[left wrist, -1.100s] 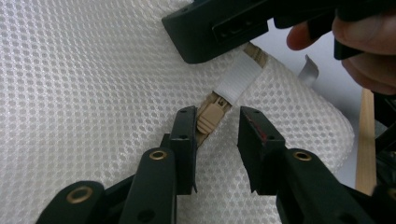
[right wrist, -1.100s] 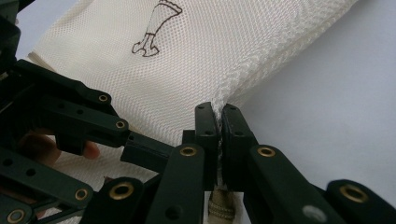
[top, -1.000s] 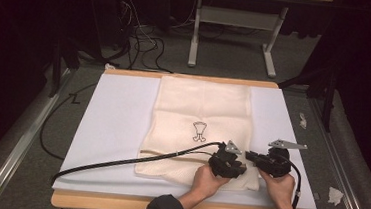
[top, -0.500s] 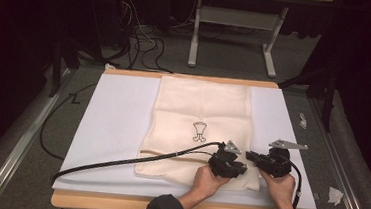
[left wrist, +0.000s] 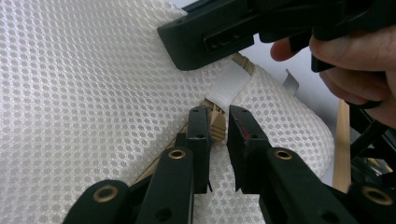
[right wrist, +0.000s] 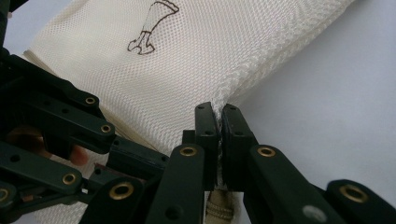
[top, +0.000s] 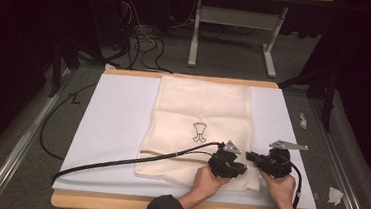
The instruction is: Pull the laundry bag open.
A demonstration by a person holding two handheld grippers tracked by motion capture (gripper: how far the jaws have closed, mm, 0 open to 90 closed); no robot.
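Note:
A cream mesh bag (top: 202, 116) with a small dark drawing (top: 199, 131) lies flat on the white board. Both grippers meet at its near right corner. In the left gripper view my left gripper (left wrist: 218, 114) has just been closing its jaws around a tan tab (left wrist: 216, 128) at the bag's (left wrist: 93, 93) edge; a sliver of gap remains. My right gripper (right wrist: 218, 112) is shut on the bag's (right wrist: 210, 51) thick corner seam. From above, the left gripper (top: 242, 169) points right and the right gripper (top: 250, 157) points left.
The white board (top: 117, 119) rests on a wooden table (top: 115, 202). A black cable (top: 119, 162) trails left from the left gripper across the board. Paper scraps (top: 335, 195) lie on the floor at right. A desk frame (top: 235, 18) and floor cables stand beyond the table.

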